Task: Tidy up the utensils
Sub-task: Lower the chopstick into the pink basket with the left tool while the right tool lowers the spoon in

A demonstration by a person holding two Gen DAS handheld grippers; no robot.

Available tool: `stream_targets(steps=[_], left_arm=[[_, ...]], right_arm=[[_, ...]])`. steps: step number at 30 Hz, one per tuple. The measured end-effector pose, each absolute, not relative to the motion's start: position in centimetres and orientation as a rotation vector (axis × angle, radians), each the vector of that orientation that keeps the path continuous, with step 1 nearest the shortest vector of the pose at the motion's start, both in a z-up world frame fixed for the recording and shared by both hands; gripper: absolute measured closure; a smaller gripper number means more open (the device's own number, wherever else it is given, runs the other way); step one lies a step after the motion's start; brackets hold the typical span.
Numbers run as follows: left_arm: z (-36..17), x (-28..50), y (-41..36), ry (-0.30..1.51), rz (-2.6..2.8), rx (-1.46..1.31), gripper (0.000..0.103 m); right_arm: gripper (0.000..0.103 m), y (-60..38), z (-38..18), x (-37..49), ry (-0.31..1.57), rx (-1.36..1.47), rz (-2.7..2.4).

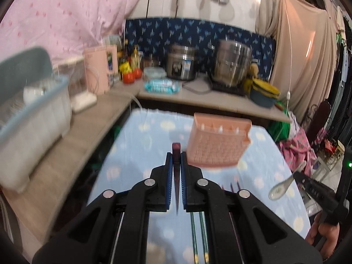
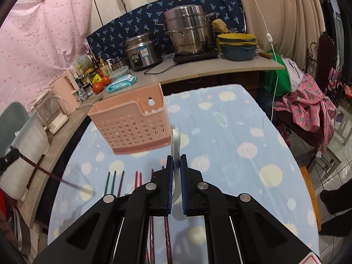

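Observation:
A pink perforated utensil basket [image 1: 217, 145] [image 2: 132, 125] stands on the blue spotted tablecloth [image 1: 140, 149] [image 2: 231, 132]. My left gripper [image 1: 176, 160] is shut on a dark red chopstick [image 1: 176, 151], held above the cloth just left of the basket; the same chopstick [image 2: 52, 176] shows at the left of the right wrist view. My right gripper [image 2: 176, 162] is shut on a white ceramic spoon [image 2: 176, 145] [image 1: 283, 187], right of the basket. Several chopsticks [image 2: 123, 180] [image 1: 199, 237], green and dark red, lie on the cloth.
A counter behind the table holds a rice cooker [image 2: 143, 50], a steel steamer pot [image 2: 189, 30], stacked bowls [image 2: 237, 44], bottles, tomatoes [image 2: 98, 87] and a wipes pack [image 2: 121, 83]. A dish rack [image 1: 33, 114] stands at the left. Clothes on a chair [image 2: 308, 110] are at the right.

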State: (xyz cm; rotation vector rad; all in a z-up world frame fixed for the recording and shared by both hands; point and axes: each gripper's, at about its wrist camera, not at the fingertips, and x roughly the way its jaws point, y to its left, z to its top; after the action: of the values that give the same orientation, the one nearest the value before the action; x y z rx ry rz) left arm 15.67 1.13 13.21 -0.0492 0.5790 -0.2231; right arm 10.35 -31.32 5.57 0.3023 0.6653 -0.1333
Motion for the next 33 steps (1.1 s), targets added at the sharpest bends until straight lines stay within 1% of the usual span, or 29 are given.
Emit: stream_targets(steps=[12, 17, 21, 29, 33], left_arm=[[22.7, 22.5, -2.7, 0.375, -0.279, -0.073, 0.096], [24.5, 25.8, -5.0, 0.33, -0.304, -0.093, 0.096], [24.2, 28.1, -6.2, 0.335, -0.307, -0.098, 0.096], [18.4, 31.7, -7.2, 0.455, -0.281, -0.085, 0.096], [16.4, 32.7, -6.9, 0.5, -0.265, -0.097, 0.096]], right_arm=[[0.097, -32.3, 10.3, 20.0, 0.591, 0.293, -0.102], [0.097, -32.2, 11.1, 24.2, 0.583, 0.283, -0.085], [0.097, -31.7, 10.7, 27.0, 0.603, 0.261, -0.076], [0.097, -31.8, 6.6, 29.9, 0.692, 0.261, -0.079], [0.097, -31.5, 5.5, 30.8, 0.713, 0.251, -0.078]])
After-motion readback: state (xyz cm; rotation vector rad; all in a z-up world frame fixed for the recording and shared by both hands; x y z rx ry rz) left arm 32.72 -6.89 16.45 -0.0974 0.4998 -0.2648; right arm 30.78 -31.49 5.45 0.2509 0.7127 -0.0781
